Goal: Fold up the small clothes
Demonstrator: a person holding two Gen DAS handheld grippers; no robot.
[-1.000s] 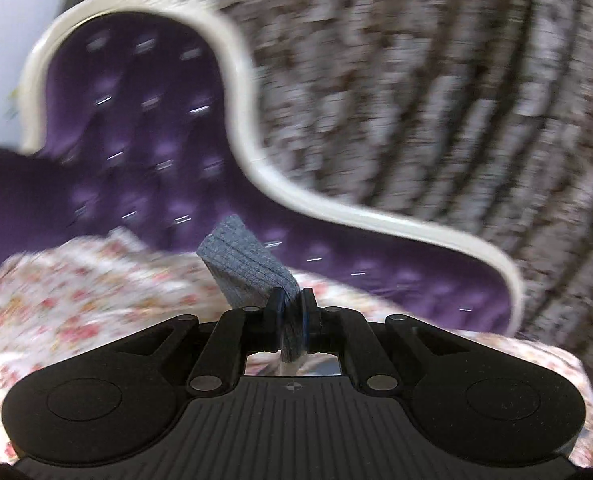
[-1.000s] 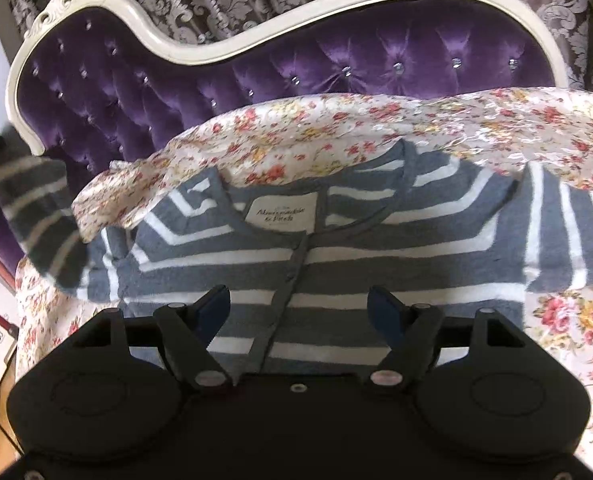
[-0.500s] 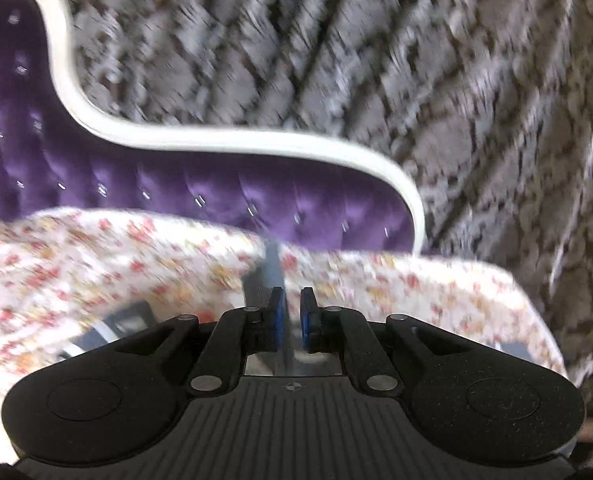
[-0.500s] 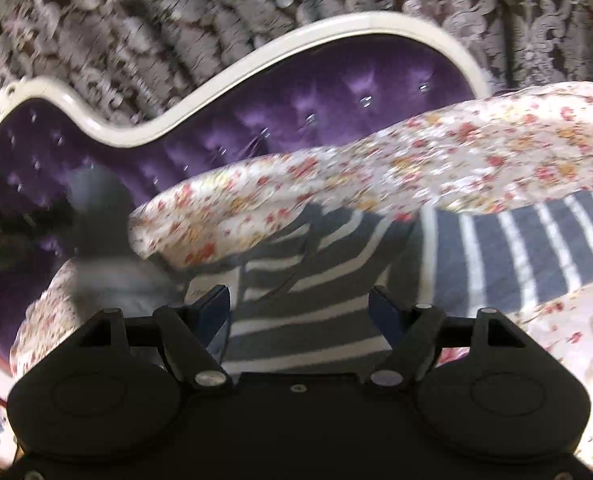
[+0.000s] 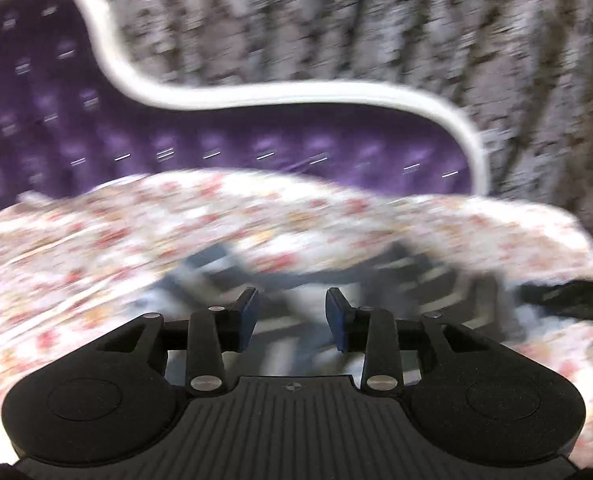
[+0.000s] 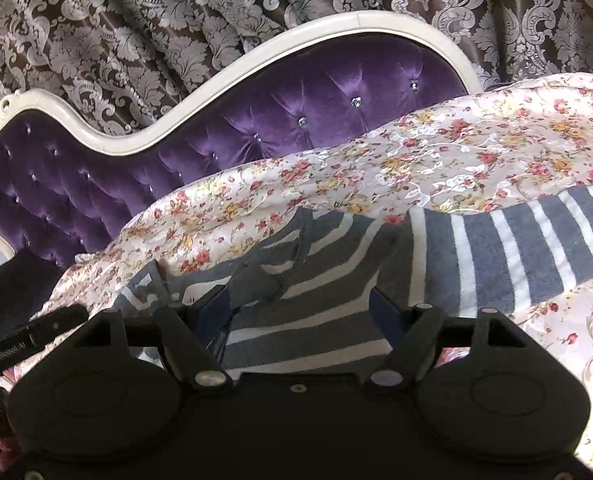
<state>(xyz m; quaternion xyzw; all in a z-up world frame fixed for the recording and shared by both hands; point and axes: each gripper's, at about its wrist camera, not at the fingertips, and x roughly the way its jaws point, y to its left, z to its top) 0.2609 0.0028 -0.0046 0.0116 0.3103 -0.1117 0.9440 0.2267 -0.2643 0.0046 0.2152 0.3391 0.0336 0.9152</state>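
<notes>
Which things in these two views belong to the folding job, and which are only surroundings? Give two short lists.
Part of the job:
striped sweater
left gripper, jaws opening, nothing pinched
right gripper, open over the sweater

Just surroundings:
floral cloth
purple sofa
patterned curtain

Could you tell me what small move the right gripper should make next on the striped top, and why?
Probably lower the right gripper and close on the striped top beneath it. Its jaws stand wide with nothing pinched, the sleeve lies spread out to the side on the floral sheet, and the left gripper is opening, gripping nothing.
</notes>
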